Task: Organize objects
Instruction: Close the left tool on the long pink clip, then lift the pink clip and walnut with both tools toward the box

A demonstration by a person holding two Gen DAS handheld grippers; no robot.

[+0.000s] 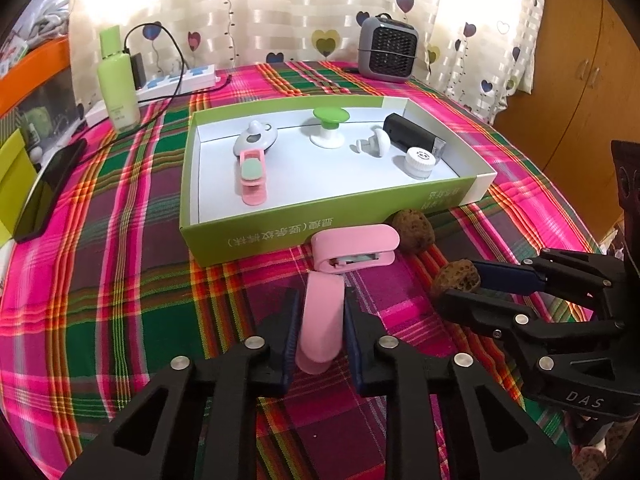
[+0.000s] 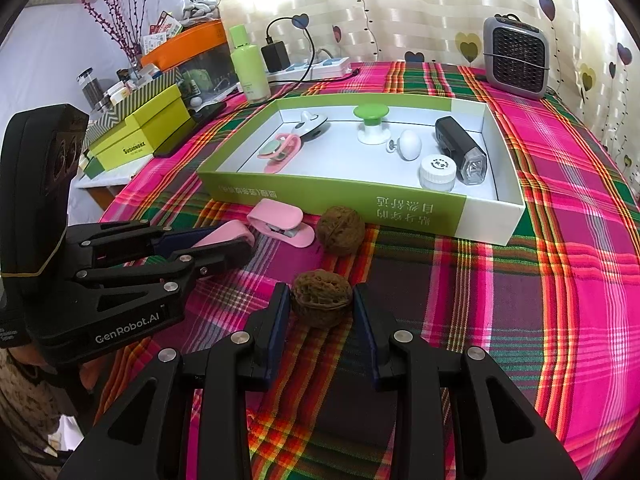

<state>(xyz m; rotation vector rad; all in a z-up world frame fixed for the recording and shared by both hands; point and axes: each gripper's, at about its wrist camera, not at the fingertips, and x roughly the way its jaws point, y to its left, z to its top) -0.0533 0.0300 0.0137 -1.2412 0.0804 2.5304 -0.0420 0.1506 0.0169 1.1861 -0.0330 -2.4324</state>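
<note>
In front of the box (image 1: 280,236), the left gripper (image 1: 320,316) clamps a pink clip (image 1: 320,320), light, stiff, slick-sided; the right gripper (image 2: 320,308) grips a hard, bumpy walnut (image 2: 321,298) across its middle.

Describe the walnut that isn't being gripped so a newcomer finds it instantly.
Start at the green-and-white cardboard box on the plaid tablecloth. Against its near wall, right of the pink clip, lies the free walnut. Unlike the walnut between the right tongs, nothing holds it.
</note>
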